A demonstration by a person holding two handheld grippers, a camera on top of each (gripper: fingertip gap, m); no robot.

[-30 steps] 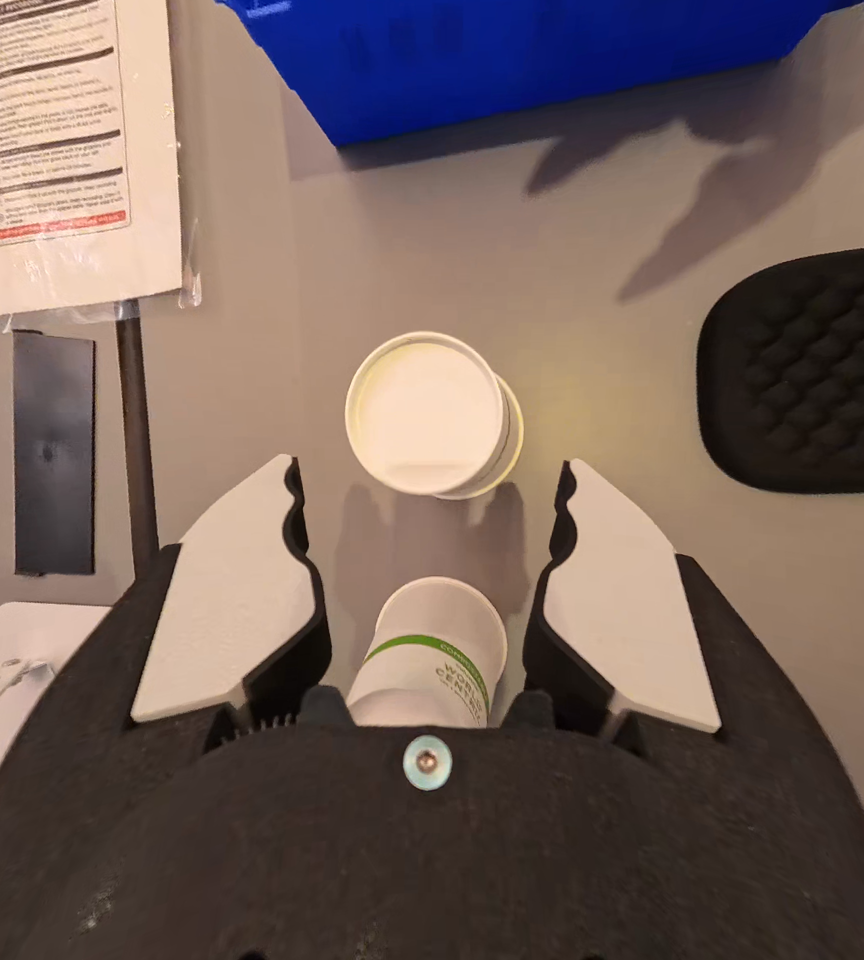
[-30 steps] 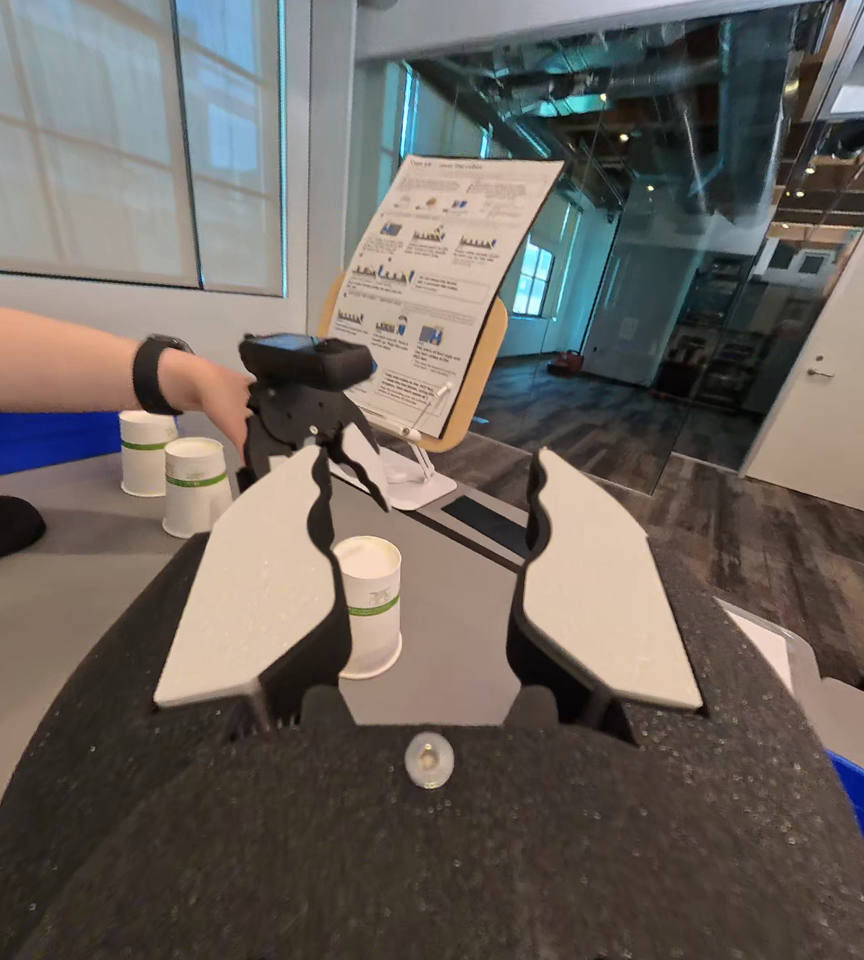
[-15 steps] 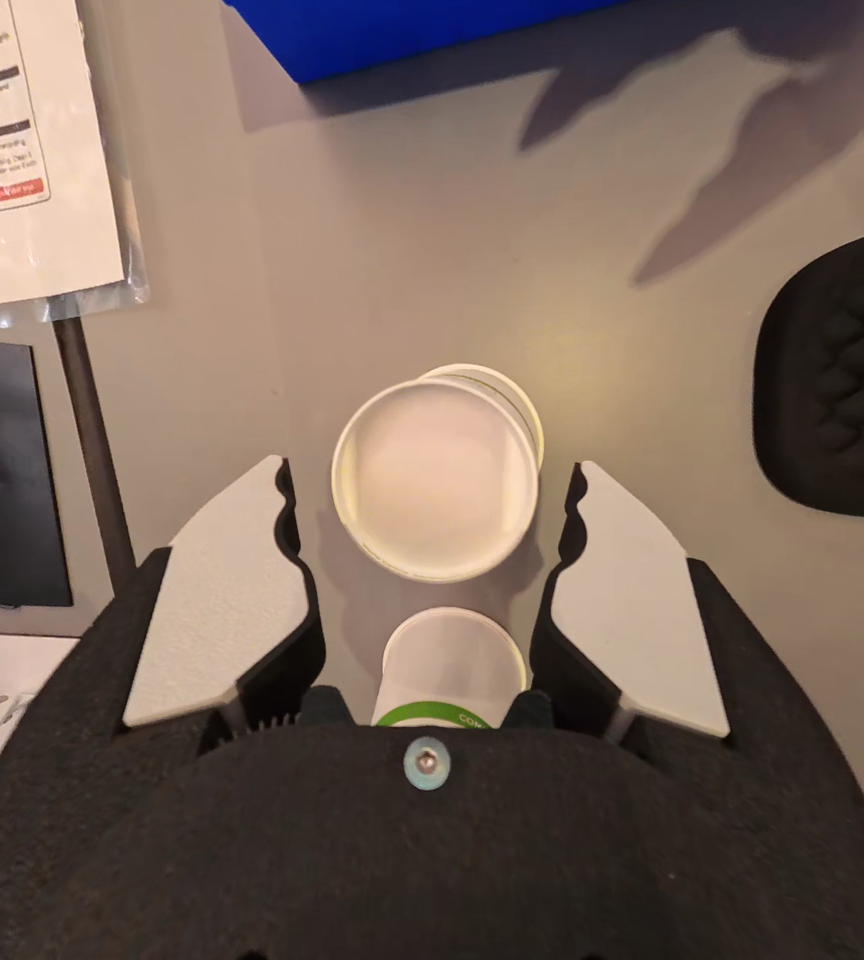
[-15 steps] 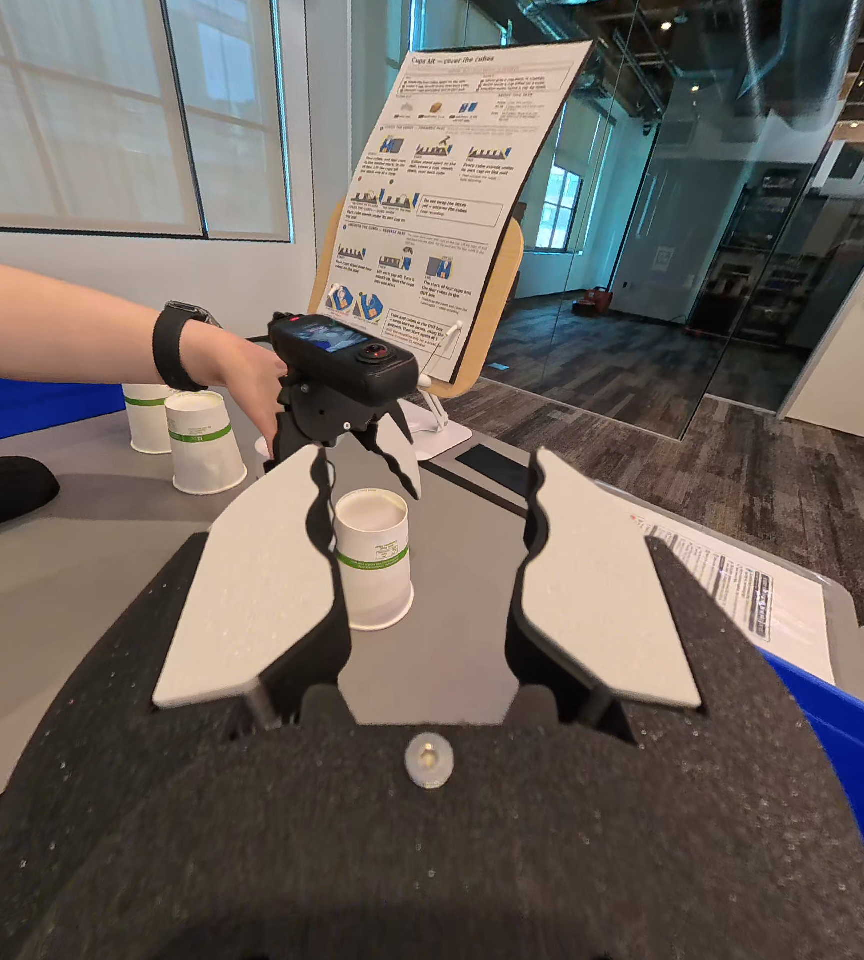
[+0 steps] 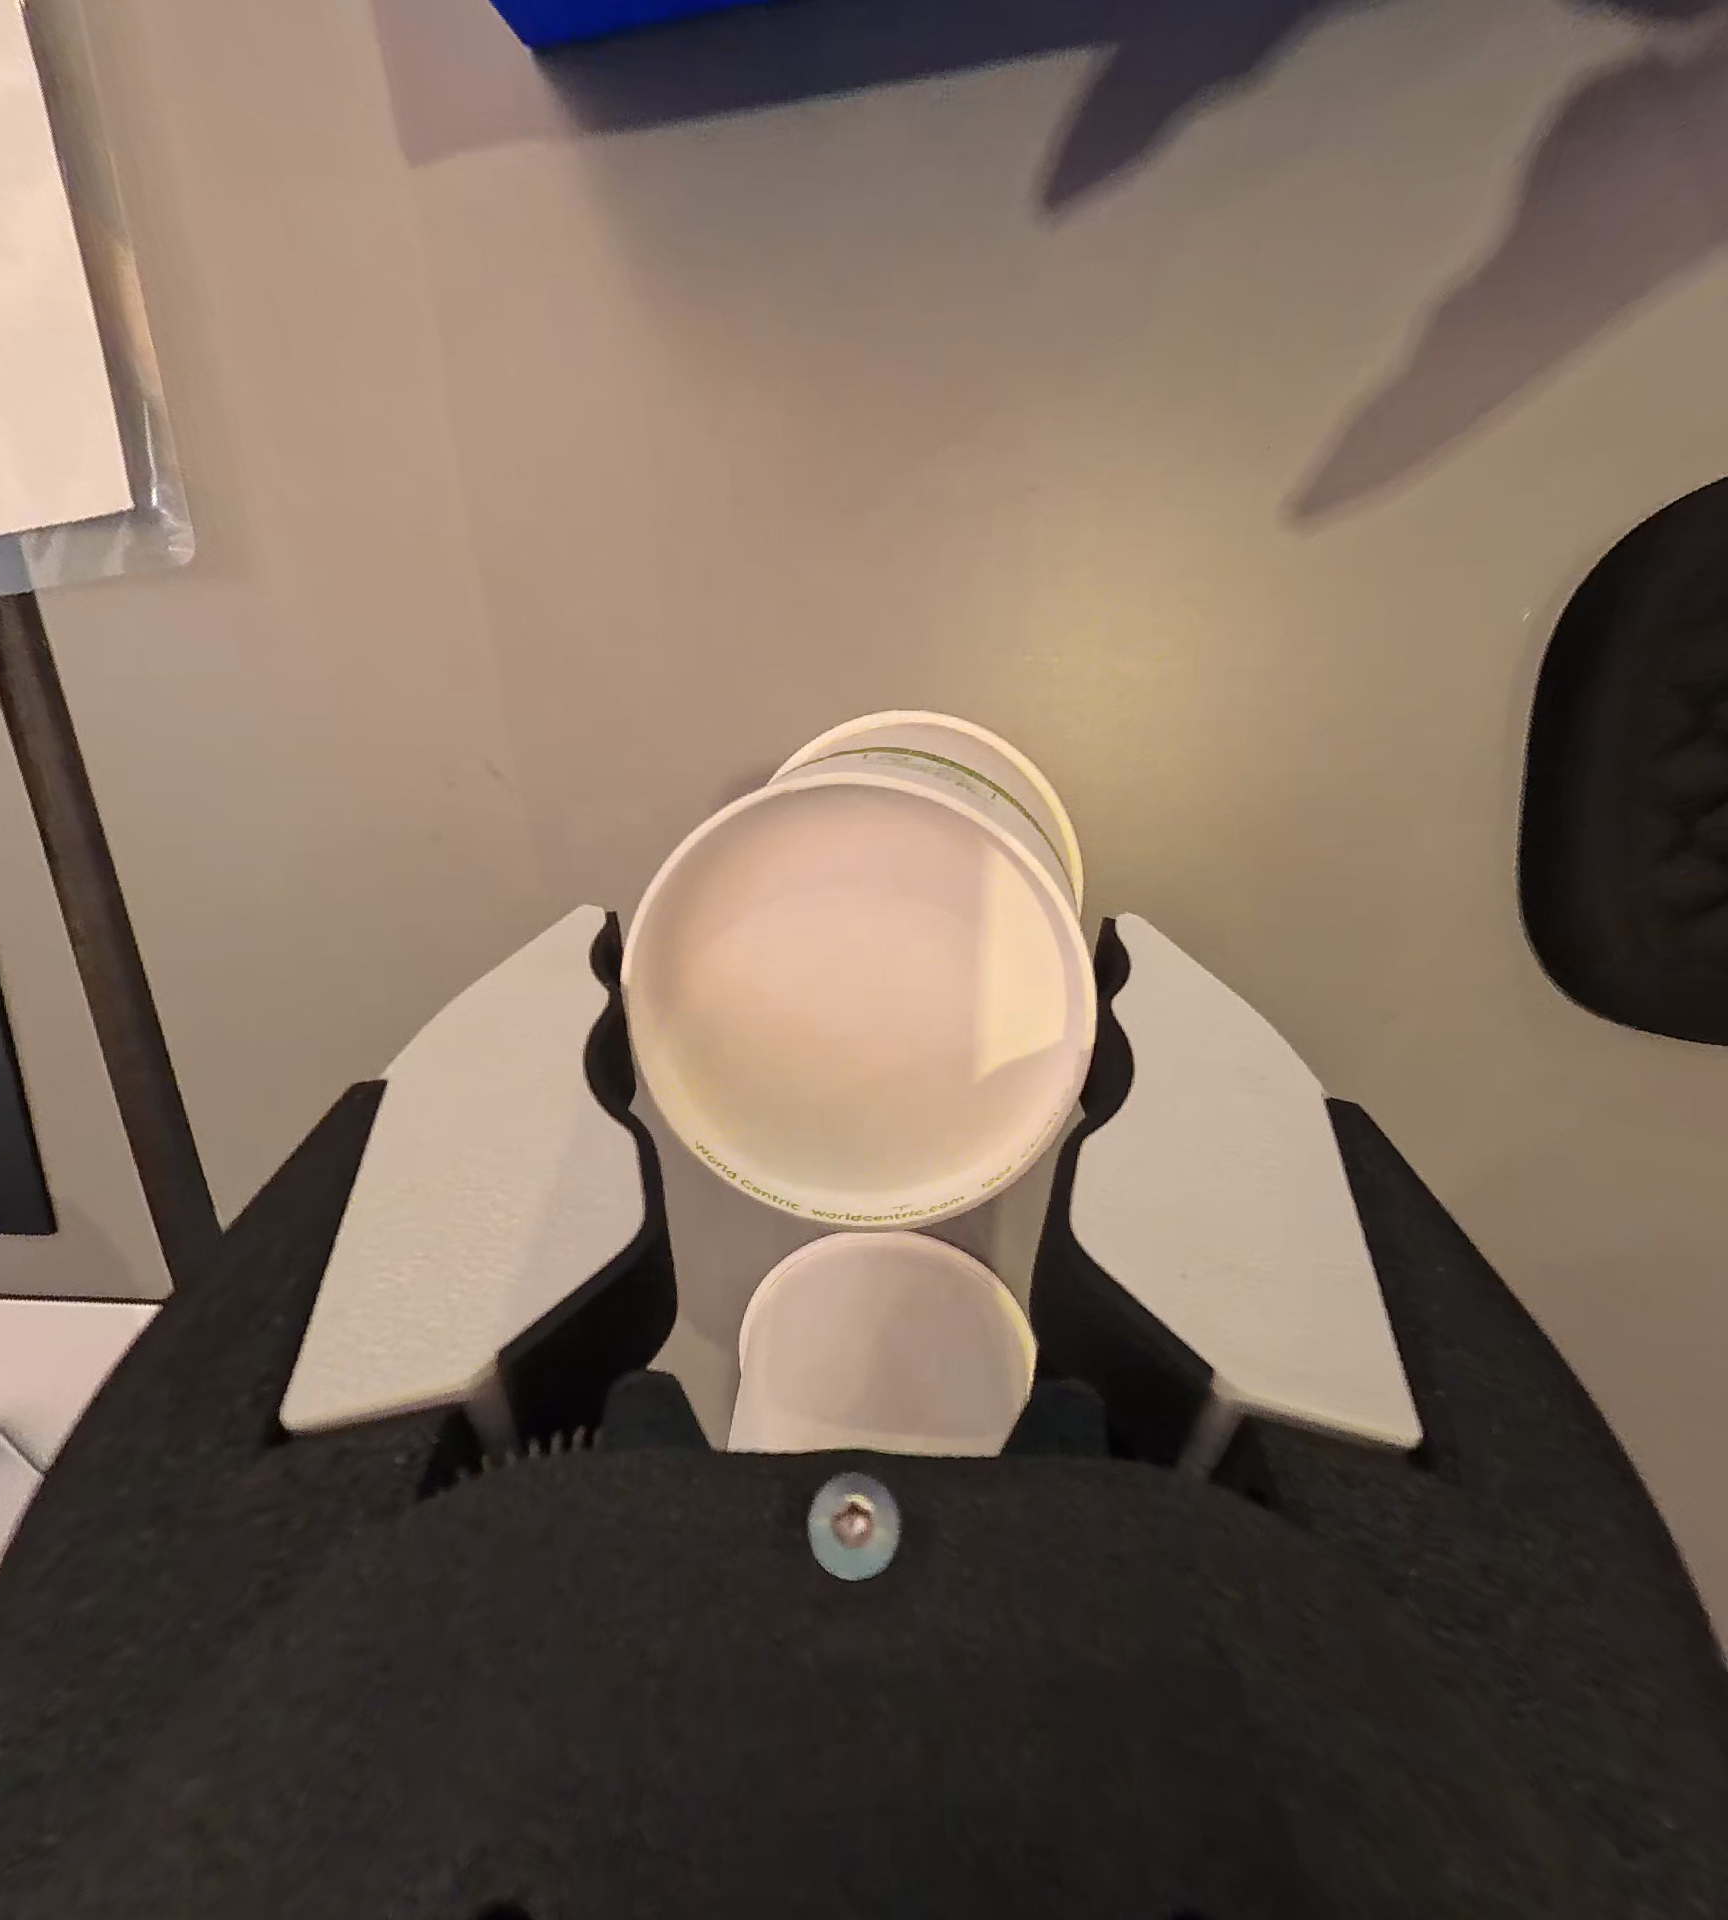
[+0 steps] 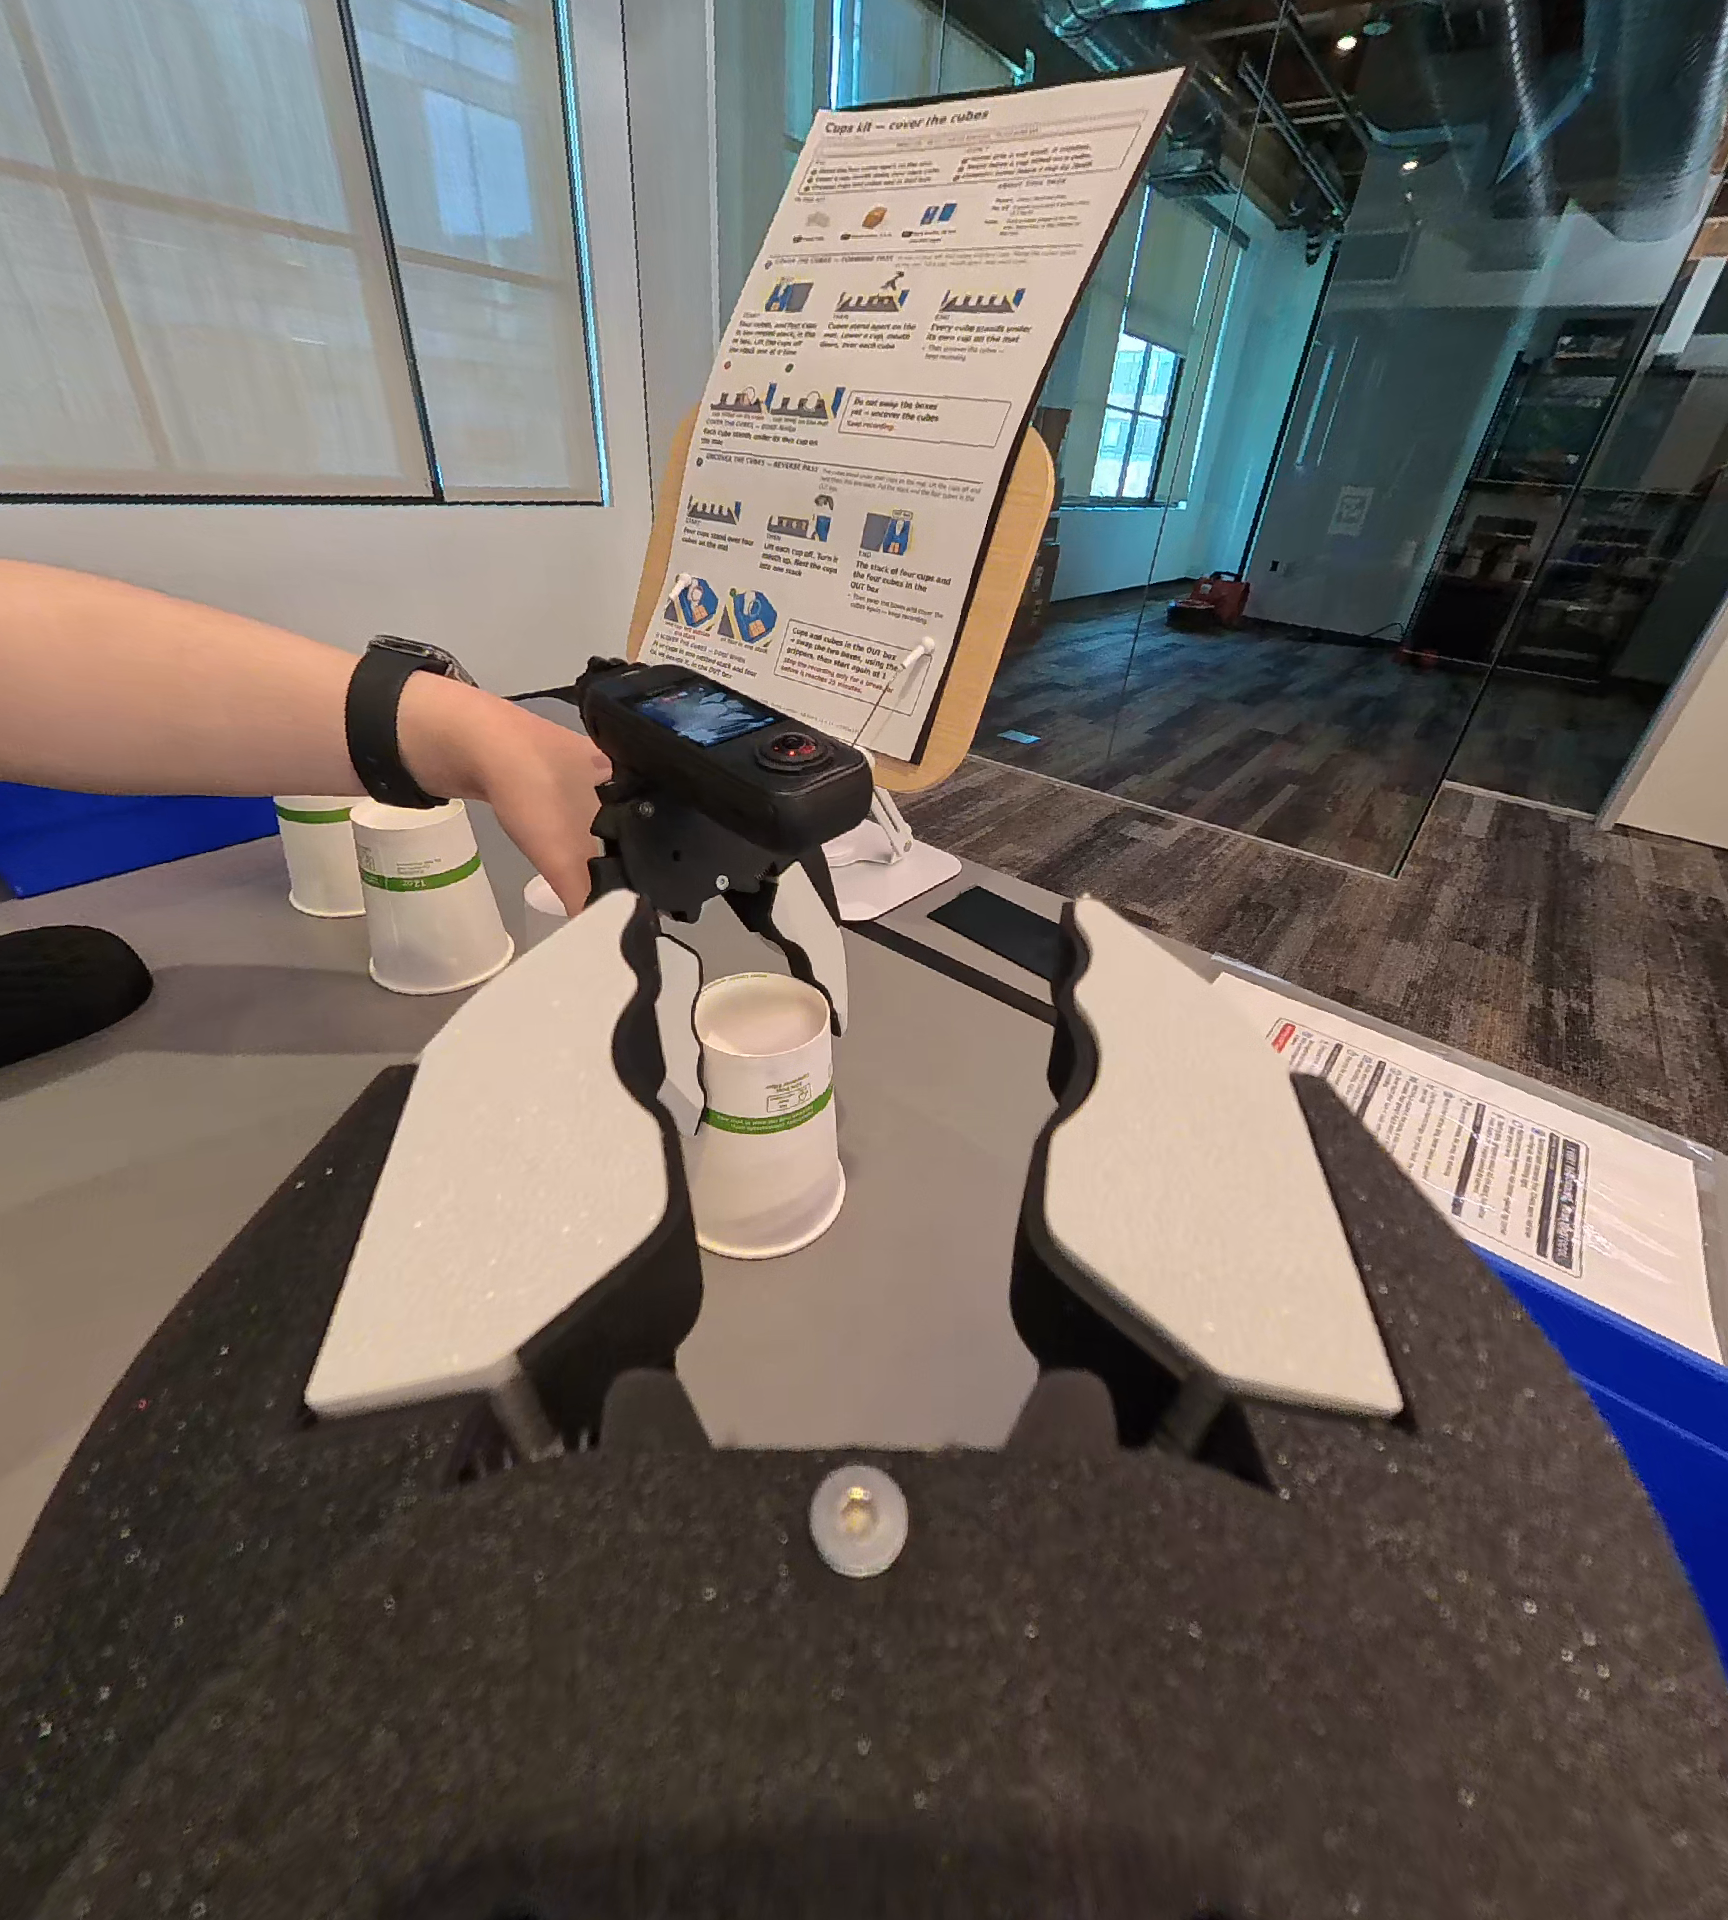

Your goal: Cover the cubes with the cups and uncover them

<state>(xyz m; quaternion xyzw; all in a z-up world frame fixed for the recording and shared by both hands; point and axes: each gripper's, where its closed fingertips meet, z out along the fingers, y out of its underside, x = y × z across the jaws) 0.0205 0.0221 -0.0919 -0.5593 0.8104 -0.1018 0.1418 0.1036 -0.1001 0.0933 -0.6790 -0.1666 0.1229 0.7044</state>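
A grey table point(image 6: 164, 1122) is seen with upside-down paper cups on it. One cup point(image 5: 855, 1023) is flanked by the left gripper point(image 5: 858, 940), whether squeezed can't be told. The right gripper point(image 6: 855, 925) is held spread, nothing gripped.

Ahead and left of the right gripper point(image 6: 855, 1049), a white wall point(image 6: 320, 566) carries a large gridded window point(image 6: 216, 239) letting in daylight. Ahead and to the right, glass partitions point(image 6: 1462, 468) stand over dark wood-patterned floor point(image 6: 1462, 935); exposed ducts point(image 6: 1618, 94) and small ceiling lights point(image 6: 1411, 164) hang above. A grey table point(image 6: 112, 1195) lies below
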